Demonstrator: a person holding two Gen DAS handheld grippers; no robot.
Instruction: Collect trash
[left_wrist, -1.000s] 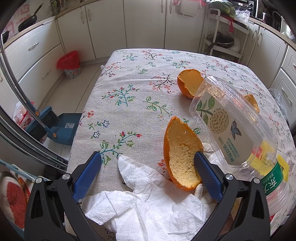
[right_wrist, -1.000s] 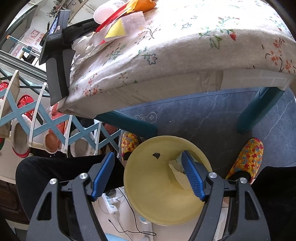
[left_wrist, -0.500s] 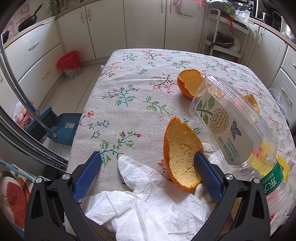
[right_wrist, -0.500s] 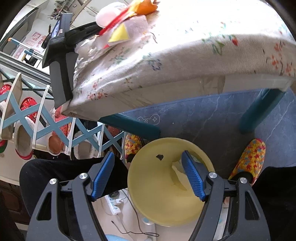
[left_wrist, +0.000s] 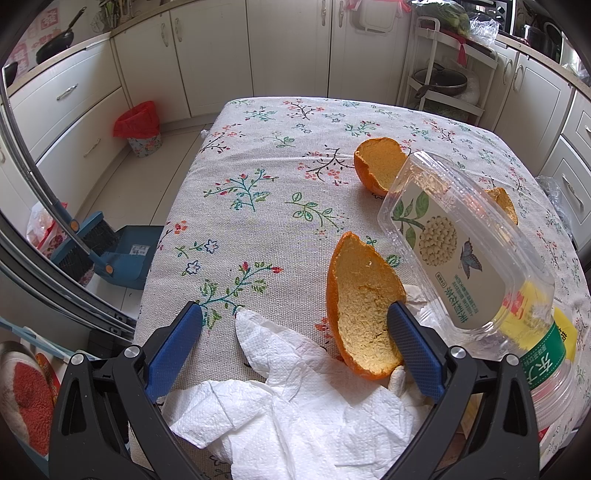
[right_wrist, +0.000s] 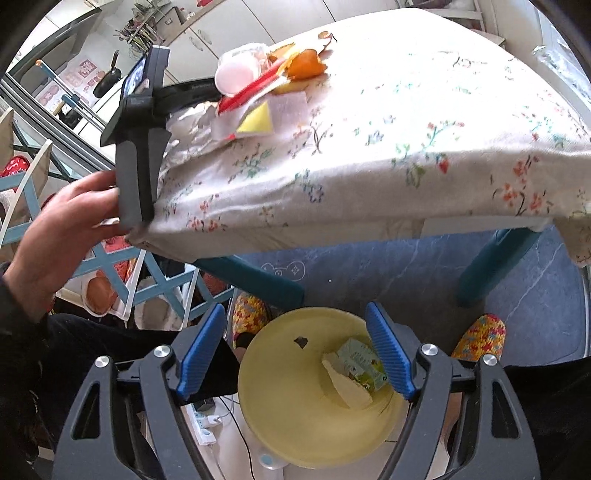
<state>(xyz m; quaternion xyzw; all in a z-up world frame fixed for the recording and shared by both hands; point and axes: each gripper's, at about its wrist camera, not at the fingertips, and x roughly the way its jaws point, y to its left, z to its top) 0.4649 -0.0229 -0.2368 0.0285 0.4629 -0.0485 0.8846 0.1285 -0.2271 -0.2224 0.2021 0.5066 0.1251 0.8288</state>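
A flower-printed cloth covers the tabletop (left_wrist: 258, 206), which stands in a kitchen with cream cabinets (left_wrist: 207, 51); on the pale floor to its left are a small bin with a red liner (left_wrist: 138, 125) and a blue dustpan with a brush (left_wrist: 122, 254). Under the table's near edge a yellow bin (right_wrist: 295, 398) sits on the floor, holding a small printed carton (right_wrist: 360, 363) and a pale scrap. On the cloth lie crumpled white paper towels (left_wrist: 295, 406), a large orange peel (left_wrist: 360, 314) with its pale inside up, a second peel (left_wrist: 380, 168) farther back, and a clear plastic box (left_wrist: 454, 243) tilted over a bottle with a green label (left_wrist: 543, 365). The left gripper (left_wrist: 295, 343) is wide open over the towels, its right pad against the near peel. The right gripper (right_wrist: 295, 350) hangs above the yellow bin, jaws opening with nothing between them.
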